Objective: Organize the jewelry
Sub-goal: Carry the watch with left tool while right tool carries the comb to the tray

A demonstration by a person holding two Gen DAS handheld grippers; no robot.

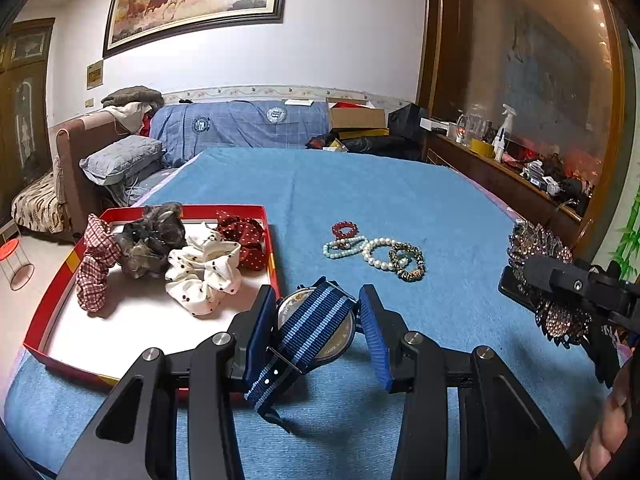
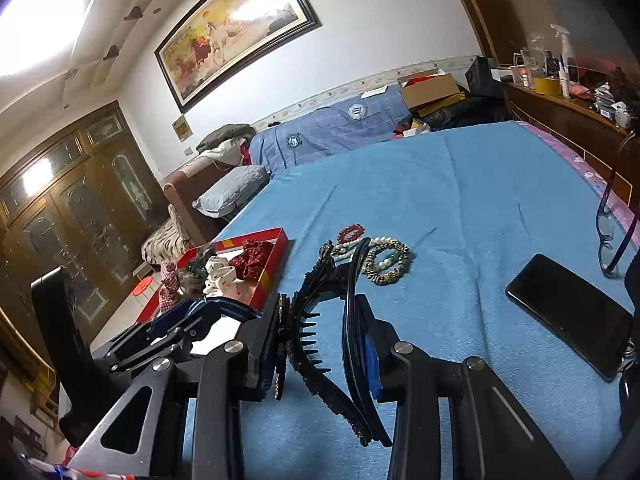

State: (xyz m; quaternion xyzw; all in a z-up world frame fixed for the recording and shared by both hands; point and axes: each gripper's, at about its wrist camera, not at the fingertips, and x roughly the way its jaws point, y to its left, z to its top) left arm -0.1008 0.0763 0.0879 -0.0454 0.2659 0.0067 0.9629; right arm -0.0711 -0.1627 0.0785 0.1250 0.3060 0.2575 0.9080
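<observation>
My left gripper (image 1: 316,294) is shut on a wristwatch (image 1: 316,328) with a blue striped fabric strap, held just above the blue blanket beside the red box (image 1: 52,300). The box has a white floor and holds several scrunchies (image 1: 204,268). Pearl, red and leopard-print bracelets (image 1: 376,250) lie in a cluster on the blanket beyond the watch. My right gripper (image 2: 318,300) is shut on a black toothed hair clip (image 2: 304,320) with rhinestone trim. It shows at the right edge of the left wrist view as the right gripper (image 1: 520,280) with the sparkly hair clip (image 1: 536,240).
A black phone (image 2: 572,316) and a pair of glasses (image 2: 608,232) lie on the blanket to the right. A wooden sideboard with bottles (image 1: 504,132) runs along the right side. A sofa with a pillow (image 1: 120,160) stands past the bed's far left.
</observation>
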